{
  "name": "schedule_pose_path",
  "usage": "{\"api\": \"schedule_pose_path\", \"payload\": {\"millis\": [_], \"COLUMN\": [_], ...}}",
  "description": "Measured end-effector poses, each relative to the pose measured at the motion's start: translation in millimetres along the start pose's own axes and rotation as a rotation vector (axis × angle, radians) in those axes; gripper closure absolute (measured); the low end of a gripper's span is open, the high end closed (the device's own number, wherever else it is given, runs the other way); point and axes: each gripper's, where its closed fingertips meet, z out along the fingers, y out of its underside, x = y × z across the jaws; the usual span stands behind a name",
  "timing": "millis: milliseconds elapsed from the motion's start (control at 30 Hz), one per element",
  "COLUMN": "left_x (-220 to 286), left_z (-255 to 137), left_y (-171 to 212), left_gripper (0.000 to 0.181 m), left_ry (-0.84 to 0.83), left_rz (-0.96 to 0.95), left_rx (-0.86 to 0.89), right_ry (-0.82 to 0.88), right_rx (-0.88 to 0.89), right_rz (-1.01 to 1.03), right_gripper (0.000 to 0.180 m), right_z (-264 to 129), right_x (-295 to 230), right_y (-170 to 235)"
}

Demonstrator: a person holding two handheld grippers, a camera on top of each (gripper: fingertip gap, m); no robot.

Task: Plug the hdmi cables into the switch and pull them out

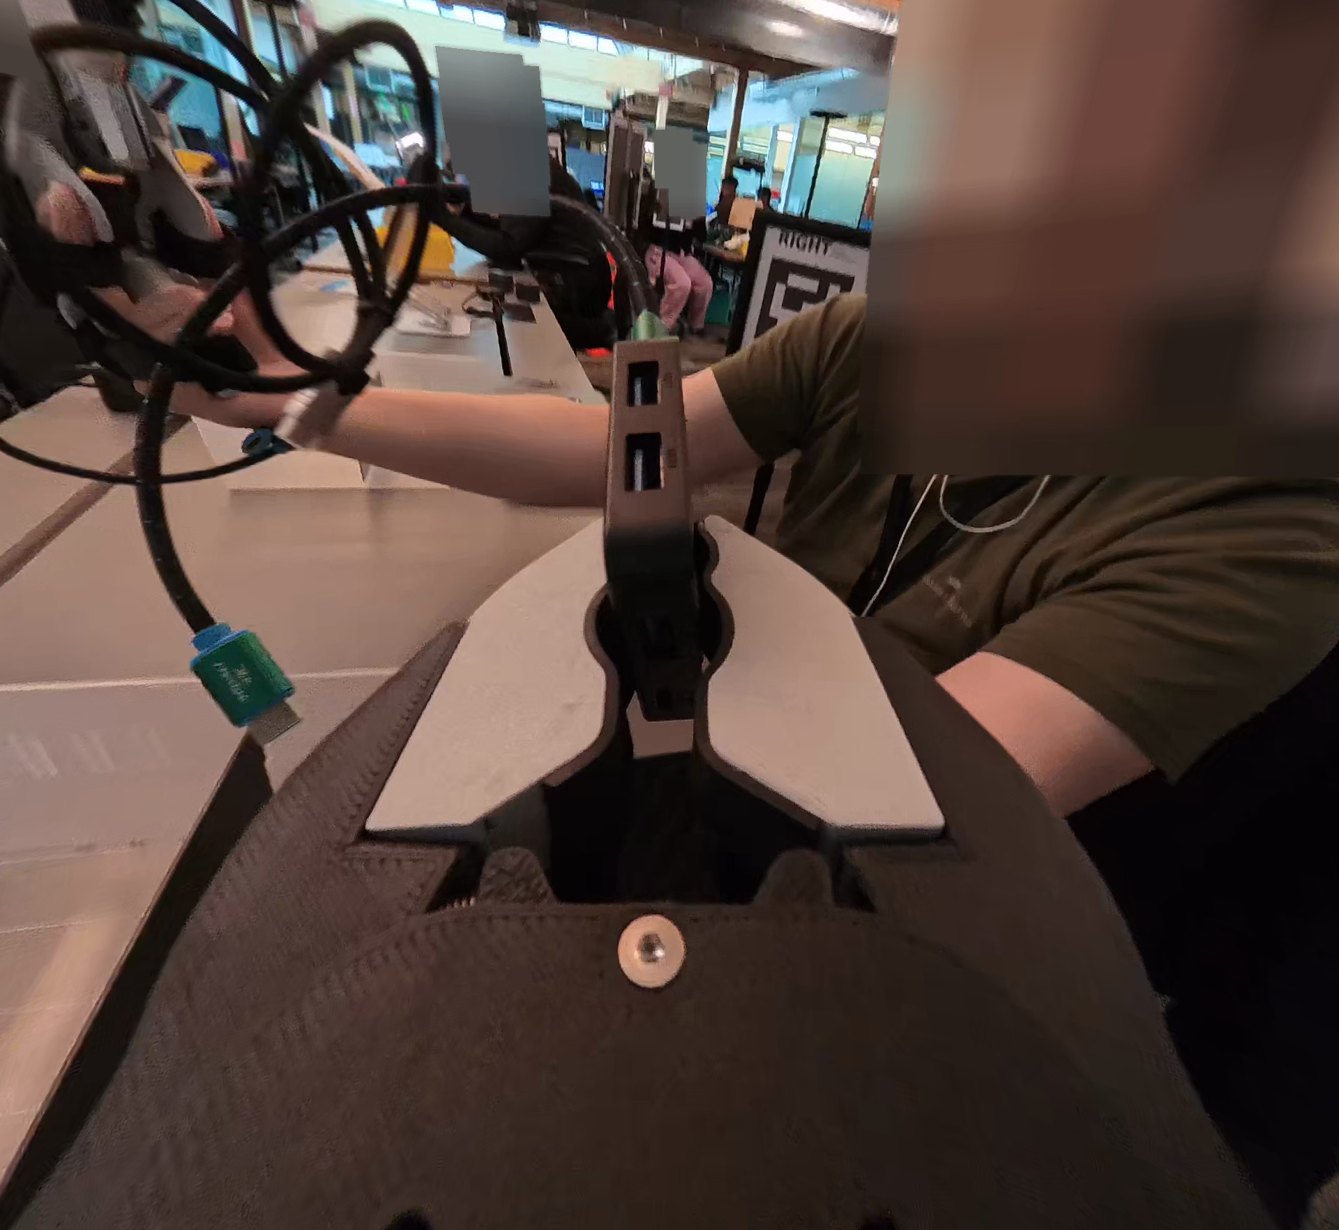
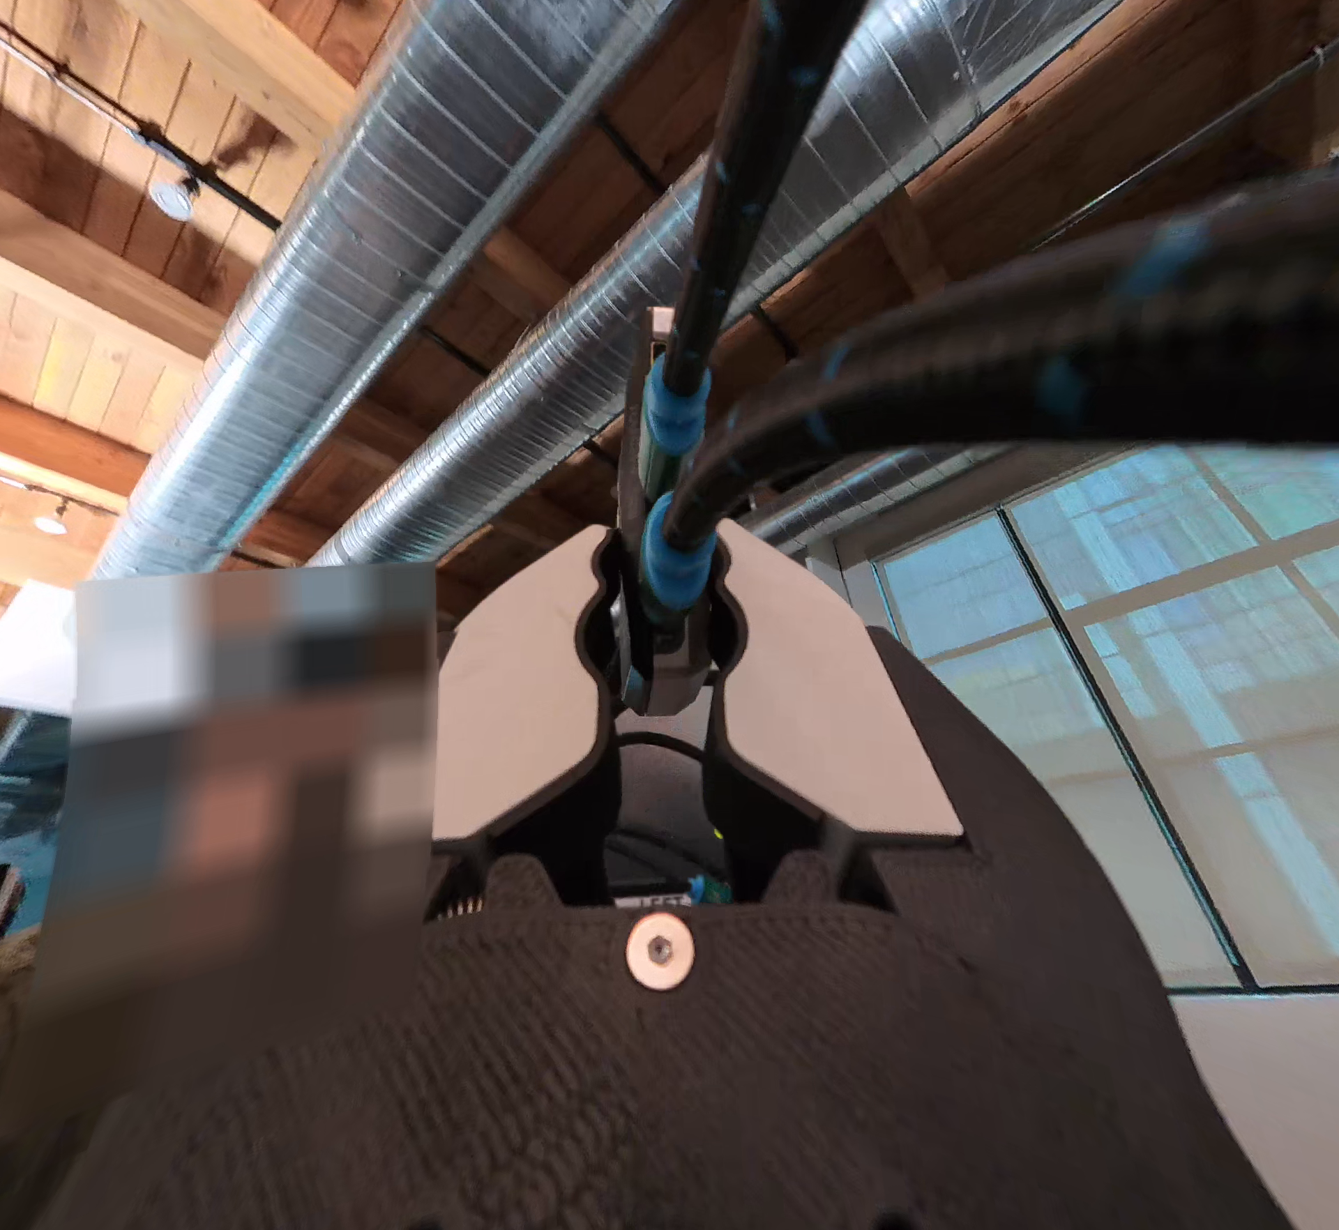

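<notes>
The left hand-held gripper (image 1: 656, 623) pinches the grey switch (image 1: 643, 463); the right hand-held gripper (image 2: 663, 605) pinches a blue-collared HDMI plug (image 2: 670, 579). Next, I'd judge, seat the dangling green plug (image 1: 245, 677).

One switch (image 1: 645, 463) shows two open ports. Three green plugs: one (image 1: 243, 677) hanging, two (image 2: 670, 416) (image 2: 670, 568) side by side. Two ducts (image 2: 406, 195) cross overhead.

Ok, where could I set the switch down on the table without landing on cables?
Bare table lies beside the left gripper, below the dangling green plug. Crowded: the looped black cables by the forearm.
</notes>
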Motion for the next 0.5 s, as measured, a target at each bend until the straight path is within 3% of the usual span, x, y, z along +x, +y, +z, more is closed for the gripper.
{"api": "schedule_pose_path", "payload": {"millis": [133,233,367,500], "left_x": [11.2,21.9,20.0,4.9], "left_z": [6.4,9.2,14.7,18.6], "left_y": [-4.2,-21.2,-42.2,-64.6], "left_gripper": [0.167,0.167,0.167,0.166], "left_ry": [0.061,0.132,0.121,0.023], "left_rz": [0.126,0.173,0.158,0.127], "left_rx": [-0.004,0.055,0.1,0.152], "right_ry": [0.027,0.176,0.292,0.371], "right_rx": [-0.025,-0.119,-0.192,-0.119], "right_rz": [0.082,0.149,0.242,0.413], "right_gripper": [0.159,0.158,0.158,0.159], "right_z": [-5.8,-12.2,-18.8,-15.6], "right_x": [4.8,32.6,57.1,73.0], "right_y": [11.2,36.8,69.9,93.5]}}
